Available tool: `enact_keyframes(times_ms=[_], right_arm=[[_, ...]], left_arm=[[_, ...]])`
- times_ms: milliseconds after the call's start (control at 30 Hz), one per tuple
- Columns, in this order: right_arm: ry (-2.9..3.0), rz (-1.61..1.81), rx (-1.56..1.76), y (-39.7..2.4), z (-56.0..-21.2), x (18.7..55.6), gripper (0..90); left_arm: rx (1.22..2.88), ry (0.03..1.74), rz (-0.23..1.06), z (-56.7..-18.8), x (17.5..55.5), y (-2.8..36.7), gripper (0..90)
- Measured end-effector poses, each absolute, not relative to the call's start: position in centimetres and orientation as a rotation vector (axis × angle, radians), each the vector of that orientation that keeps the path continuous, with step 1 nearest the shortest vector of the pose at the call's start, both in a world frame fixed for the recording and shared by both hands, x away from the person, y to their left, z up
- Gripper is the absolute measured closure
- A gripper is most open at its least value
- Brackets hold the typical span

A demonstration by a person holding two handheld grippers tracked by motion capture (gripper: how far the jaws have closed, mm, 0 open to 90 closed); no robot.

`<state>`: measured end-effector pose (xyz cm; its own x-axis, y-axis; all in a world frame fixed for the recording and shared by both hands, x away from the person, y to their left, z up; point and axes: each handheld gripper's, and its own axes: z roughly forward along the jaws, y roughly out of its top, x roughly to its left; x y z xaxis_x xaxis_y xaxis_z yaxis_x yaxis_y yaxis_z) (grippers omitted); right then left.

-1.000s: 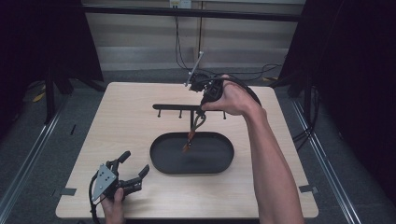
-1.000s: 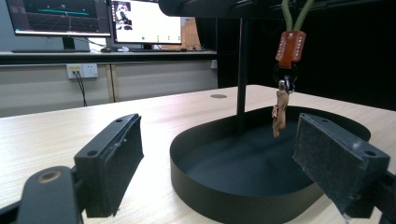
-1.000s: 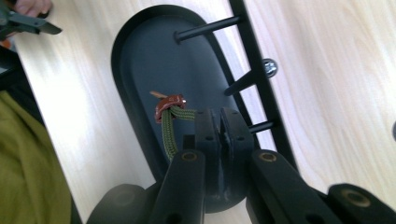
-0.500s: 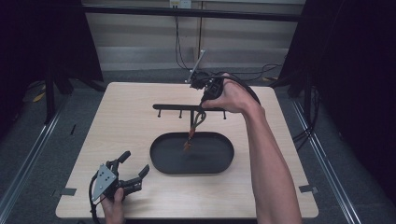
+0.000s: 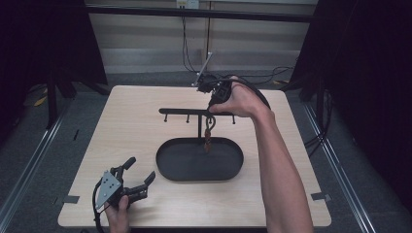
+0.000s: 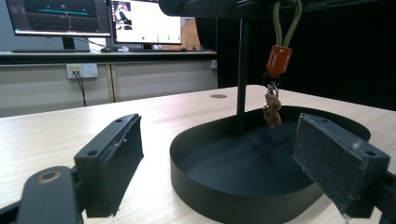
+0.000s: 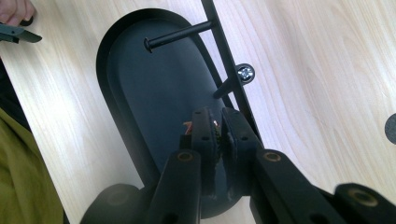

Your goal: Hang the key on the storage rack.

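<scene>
Keychain with a green cord loop, an orange tag and a small brown charm hangs above the black oval tray, beside the upright post of the hook rack. The right gripper, held high over the rack's crossbar, has its jaws clenched on the top of the cord loop; its own view looks straight down past the closed jaws onto the tray and the rack's pegs.

Compared with a second ago, the right hand has moved only slightly and the keychain hangs in nearly the same spot, with the charm perhaps a touch higher above the tray floor. This suggests the work is at the fine stage of lining the loop up with a peg, and the loop does not look to be hooked on yet.

The left gripper rests low at the near left of the table, jaws spread wide and holding nothing, facing the tray from a little way off.
</scene>
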<state>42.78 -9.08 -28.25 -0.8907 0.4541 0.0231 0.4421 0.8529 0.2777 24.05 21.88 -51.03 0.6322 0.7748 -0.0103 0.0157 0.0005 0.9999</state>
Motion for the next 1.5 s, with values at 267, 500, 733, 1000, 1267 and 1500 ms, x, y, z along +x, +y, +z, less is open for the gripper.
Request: enact_keyframes(times_ms=[267, 500, 733, 1000, 1267, 1500], right_arm=[[2.979, 0.437, 0.723, -9.4, -28.2, 42.8, 80.4], [2.972, 0.451, 0.746, -9.7, -28.2, 42.7, 77.0], [2.998, 0.450, 0.758, -9.7, -28.1, 42.5, 55.9], [3.008, 0.464, 0.778, -9.8, -28.2, 41.9, 35.5], [3.001, 0.486, 0.804, -10.5, -28.6, 41.1, 29.1], [3.005, 0.466, 0.829, -11.0, -29.5, 39.8, 27.6]], left_arm=[[1.463, 0.705, 0.681, -51.0, 24.1, 21.9, 15.5], [1.466, 0.704, 0.683, -51.0, 24.1, 21.9, 15.5], [1.463, 0.705, 0.681, -51.0, 24.0, 21.9, 15.5], [1.463, 0.705, 0.680, -51.0, 24.0, 21.9, 15.5], [1.465, 0.705, 0.681, -51.0, 24.0, 21.9, 15.5], [1.468, 0.702, 0.682, -51.0, 24.0, 21.9, 15.5]])
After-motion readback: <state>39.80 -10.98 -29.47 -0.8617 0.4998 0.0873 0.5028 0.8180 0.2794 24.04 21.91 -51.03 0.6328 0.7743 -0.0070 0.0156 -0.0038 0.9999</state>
